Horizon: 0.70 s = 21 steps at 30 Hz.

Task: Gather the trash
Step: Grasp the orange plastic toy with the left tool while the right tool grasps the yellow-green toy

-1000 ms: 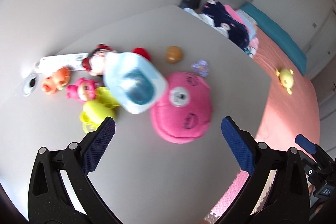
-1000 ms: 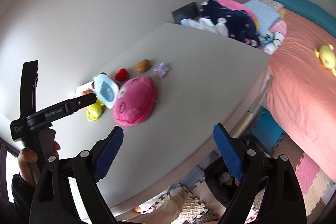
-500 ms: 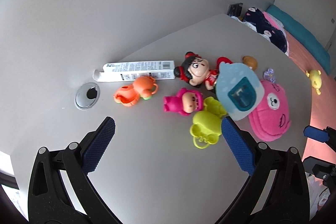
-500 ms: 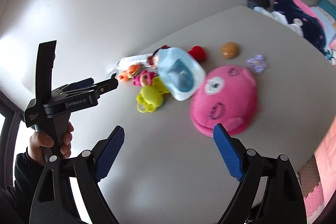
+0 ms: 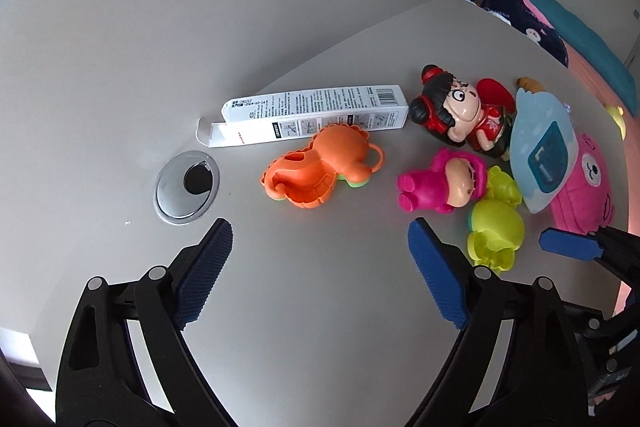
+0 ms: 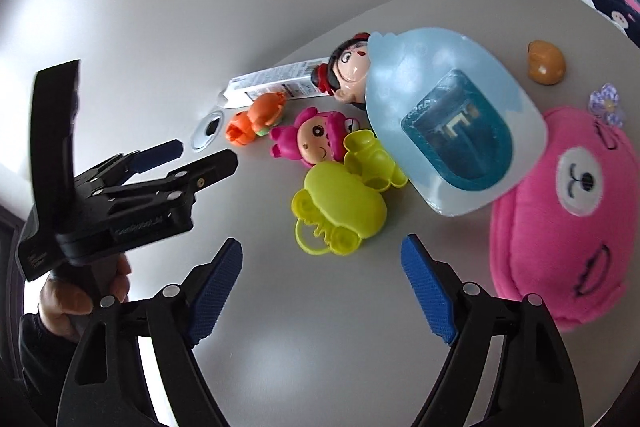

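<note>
Hovering my left gripper [image 5: 320,259] with fingers spread and just narrowing, empty, I should clear the orange plastic toy [image 5: 320,167] to pinch the long white printed carton [image 5: 316,115] just behind it on the bench [image 5: 320,327].

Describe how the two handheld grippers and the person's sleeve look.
Both the left gripper and right gripper have black plastic frames with silver rivets and two fingers faced with blue ridged pads. The left one's side carries faint lettering. The sleeve is black.
</note>
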Each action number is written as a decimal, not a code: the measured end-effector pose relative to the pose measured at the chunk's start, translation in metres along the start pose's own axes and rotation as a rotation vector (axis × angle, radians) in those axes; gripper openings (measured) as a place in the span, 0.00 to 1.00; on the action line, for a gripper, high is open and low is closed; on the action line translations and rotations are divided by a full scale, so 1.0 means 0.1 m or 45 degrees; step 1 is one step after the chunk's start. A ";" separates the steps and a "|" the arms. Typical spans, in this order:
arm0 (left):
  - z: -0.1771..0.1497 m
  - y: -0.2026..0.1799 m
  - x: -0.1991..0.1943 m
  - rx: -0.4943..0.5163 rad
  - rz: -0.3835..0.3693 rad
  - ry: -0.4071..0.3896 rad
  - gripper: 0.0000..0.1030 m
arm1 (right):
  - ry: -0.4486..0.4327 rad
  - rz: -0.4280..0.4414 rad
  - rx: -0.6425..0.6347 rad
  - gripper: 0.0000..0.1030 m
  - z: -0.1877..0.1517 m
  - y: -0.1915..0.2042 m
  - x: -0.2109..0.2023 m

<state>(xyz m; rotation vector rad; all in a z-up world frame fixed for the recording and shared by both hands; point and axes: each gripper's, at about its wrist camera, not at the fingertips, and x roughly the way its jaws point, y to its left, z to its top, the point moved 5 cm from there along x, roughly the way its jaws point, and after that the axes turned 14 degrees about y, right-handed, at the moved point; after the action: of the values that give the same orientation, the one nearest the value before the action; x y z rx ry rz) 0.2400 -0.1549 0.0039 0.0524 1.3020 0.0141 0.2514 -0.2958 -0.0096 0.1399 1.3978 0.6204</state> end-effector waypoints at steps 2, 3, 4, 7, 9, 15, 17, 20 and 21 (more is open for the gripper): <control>0.04 0.00 0.07 0.040 0.008 0.011 0.84 | -0.009 -0.037 0.035 0.80 0.06 -0.01 0.10; 0.07 0.01 0.10 0.060 0.010 0.014 0.84 | -0.020 -0.054 0.046 0.80 0.08 -0.01 0.12; 0.09 0.01 0.12 0.073 0.008 0.017 0.84 | -0.033 -0.071 0.052 0.80 0.12 -0.01 0.14; 0.19 0.05 0.21 0.086 -0.006 0.033 0.84 | -0.069 -0.132 0.067 0.77 0.20 -0.03 0.20; 0.25 0.07 0.27 0.088 -0.022 0.042 0.84 | -0.088 -0.158 0.063 0.69 0.26 -0.05 0.21; 0.38 0.13 0.41 0.087 -0.057 0.053 0.84 | -0.081 -0.157 0.016 0.58 0.30 -0.14 0.18; 0.41 0.15 0.46 0.075 -0.089 0.062 0.84 | -0.072 -0.143 0.003 0.58 0.25 -0.16 0.15; 0.42 0.14 0.52 0.092 -0.103 0.069 0.84 | -0.040 -0.082 -0.013 0.58 0.19 -0.19 0.11; 0.43 0.13 0.53 0.111 -0.080 0.064 0.84 | -0.024 -0.083 -0.034 0.58 0.18 -0.17 0.10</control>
<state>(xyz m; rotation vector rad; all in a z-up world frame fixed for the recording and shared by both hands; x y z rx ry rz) 0.2954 -0.1412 -0.0352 0.0860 1.3536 -0.0951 0.2743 -0.3008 -0.0229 0.0788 1.3703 0.5820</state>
